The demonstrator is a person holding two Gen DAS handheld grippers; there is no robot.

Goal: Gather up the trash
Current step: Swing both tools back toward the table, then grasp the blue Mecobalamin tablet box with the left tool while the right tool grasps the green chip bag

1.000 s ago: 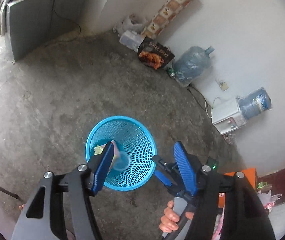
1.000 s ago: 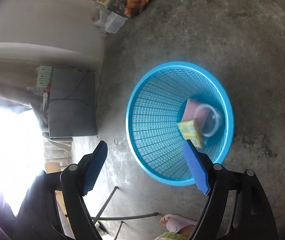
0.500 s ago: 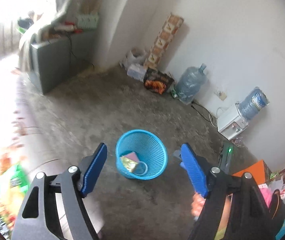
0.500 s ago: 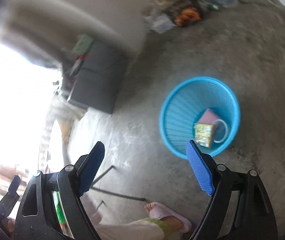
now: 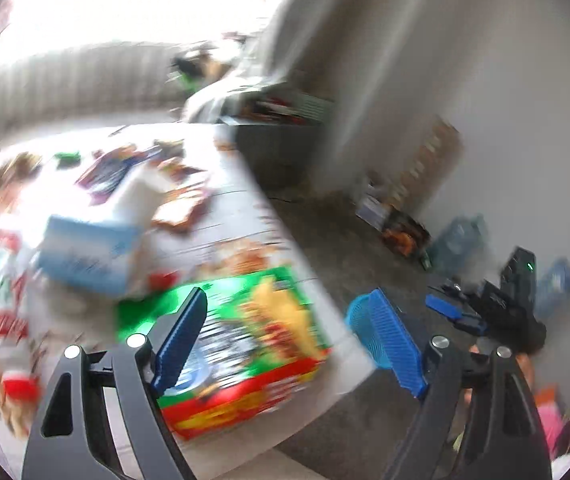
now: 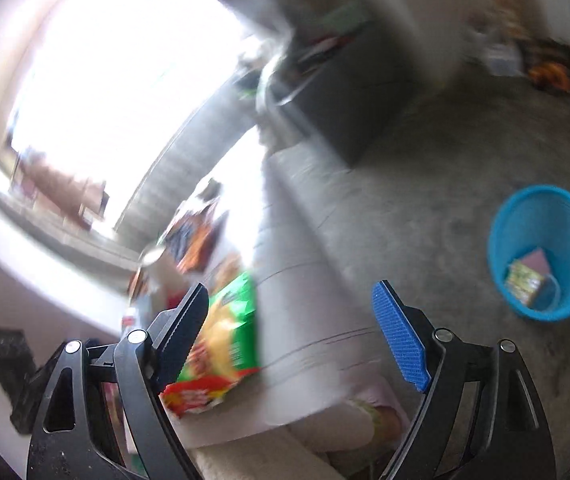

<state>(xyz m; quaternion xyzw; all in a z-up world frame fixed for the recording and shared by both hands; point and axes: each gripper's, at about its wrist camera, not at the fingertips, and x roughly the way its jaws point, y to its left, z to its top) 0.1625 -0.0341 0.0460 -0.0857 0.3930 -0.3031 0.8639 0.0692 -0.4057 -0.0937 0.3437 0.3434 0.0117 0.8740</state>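
- Blue-padded left tongs (image 5: 289, 338), seen in the blurred left wrist view, stand wide apart with nothing clamped; their jaws have just been opening.
- Below and between them lies a green, red and yellow printed snack box (image 5: 241, 356) at the near corner of a white surface (image 5: 245, 208).
- Further back on that surface sit a light blue and white carton (image 5: 89, 256) and a scatter of smeared wrappers (image 5: 141, 168), too blurred to name.
- Part of a blue mesh plastic basket (image 5: 359, 312) shows on the grey concrete floor (image 5: 325, 248), behind the right-hand pad.
- Right tongs (image 6: 291, 336) in the right wrist view are also spread wide and empty, jaws having just been opening.
- That same green snack box (image 6: 225, 336) lies by the left-hand pad, at the surface's edge.
- Well apart, at right, the blue basket (image 6: 541, 216) stands upright on the floor, holding a yellow-green packet (image 6: 525, 282) and a pink piece (image 6: 537, 260).
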